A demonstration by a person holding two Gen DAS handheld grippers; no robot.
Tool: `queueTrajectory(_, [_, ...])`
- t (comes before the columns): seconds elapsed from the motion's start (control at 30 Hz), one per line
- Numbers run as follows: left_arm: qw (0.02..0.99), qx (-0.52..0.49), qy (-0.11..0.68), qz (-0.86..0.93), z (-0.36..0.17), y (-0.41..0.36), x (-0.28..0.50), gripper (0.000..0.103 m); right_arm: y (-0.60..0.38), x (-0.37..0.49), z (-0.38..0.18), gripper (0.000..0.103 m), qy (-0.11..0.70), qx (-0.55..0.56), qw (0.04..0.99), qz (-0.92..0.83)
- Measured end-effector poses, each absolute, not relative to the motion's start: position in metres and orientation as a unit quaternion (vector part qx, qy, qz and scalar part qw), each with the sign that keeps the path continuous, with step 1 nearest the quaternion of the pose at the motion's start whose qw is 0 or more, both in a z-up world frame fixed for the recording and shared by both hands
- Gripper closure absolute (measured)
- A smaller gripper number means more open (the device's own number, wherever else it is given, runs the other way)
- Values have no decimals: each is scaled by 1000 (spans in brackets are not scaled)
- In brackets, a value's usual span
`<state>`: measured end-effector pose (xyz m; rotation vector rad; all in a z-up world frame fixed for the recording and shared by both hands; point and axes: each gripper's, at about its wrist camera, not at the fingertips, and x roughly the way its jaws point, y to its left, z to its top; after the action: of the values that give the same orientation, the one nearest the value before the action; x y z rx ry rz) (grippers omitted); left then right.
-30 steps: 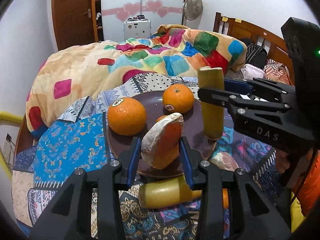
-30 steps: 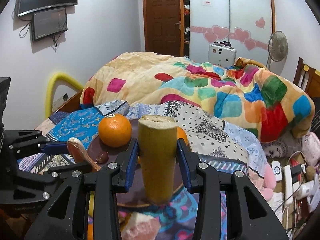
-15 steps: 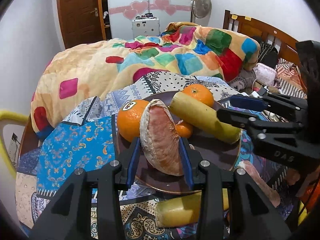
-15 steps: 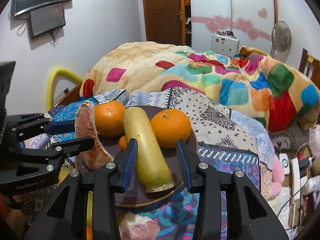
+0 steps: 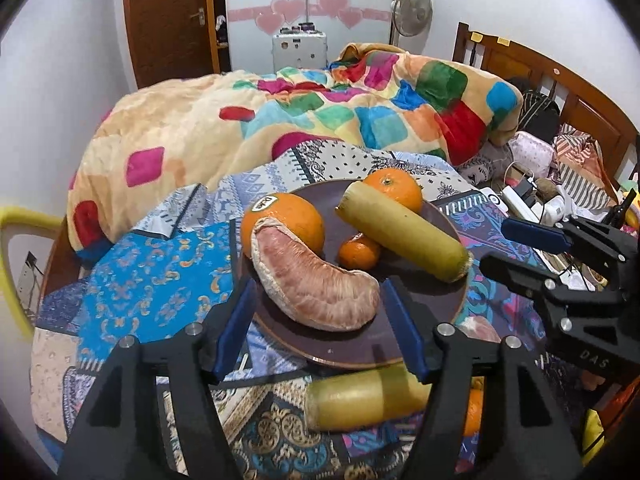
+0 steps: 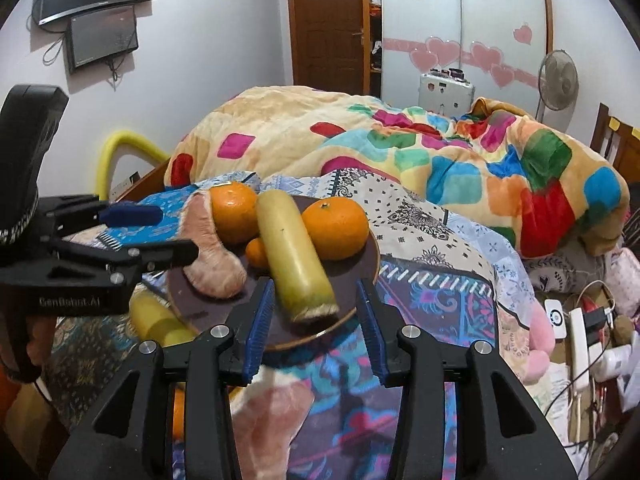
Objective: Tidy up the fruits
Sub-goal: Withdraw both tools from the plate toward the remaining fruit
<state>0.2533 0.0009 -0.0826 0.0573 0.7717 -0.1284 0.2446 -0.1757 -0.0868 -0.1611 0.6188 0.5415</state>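
**Letting go of fruit on the brown plate**

Looking along the left gripper [image 5: 316, 328], I see its blue pads spread apart. The jaws have just been opening, and the pink pomelo segment [image 5: 316, 288] lies between them on the brown plate [image 5: 360, 350], released, with neither pad pressing on it. The segment curves like a crescent, its long axis running from upper left to lower right across the gap, so the fingers straddle it sideways. Behind it sit a stickered orange [image 5: 286, 220], a small tangerine [image 5: 359, 251] and a second orange [image 5: 394, 190]. A yellow-green sugarcane piece [image 5: 404, 236] lies diagonally on the plate's right side. Off the plate, just in front of its near rim, another cane piece [image 5: 368, 398] rests on the patterned bedspread [image 5: 152, 280], partly behind the right pad.

From the right gripper [image 6: 316, 320], the cane piece on the plate [image 6: 294, 256] points almost straight away from the fingers, cut end nearest. These jaws have just been opening too; the pads stand clear on either side, nothing gripped. A second pomelo segment [image 6: 276, 412] lies on the bedspread directly below this gripper, off the plate.

My judgement: the loose cane piece lies nearer the left hand, crosswise to its fingers; the loose pomelo is nearer the right.
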Motion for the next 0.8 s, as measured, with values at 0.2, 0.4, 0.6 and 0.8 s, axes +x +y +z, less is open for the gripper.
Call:
queueTrajectory(0.2, [931,29,359,-58,-69,0,219,32,-181,220,-82,59,290,-76,916,268])
queueTrajectory(0.4, [933,41,355,-50,-71,-3,187,27,-185,196,-88,51,295,-78,913,272])
queueTrajectory(0.6, [926,29,371,-56,-88,-1,168,25,-188,183,-110,49,320,-83,904,271])
queueTrajectory(0.8, [917,23,395,-55,-112,4,160,25,-193,179,-132,42,344,-85,894,275])
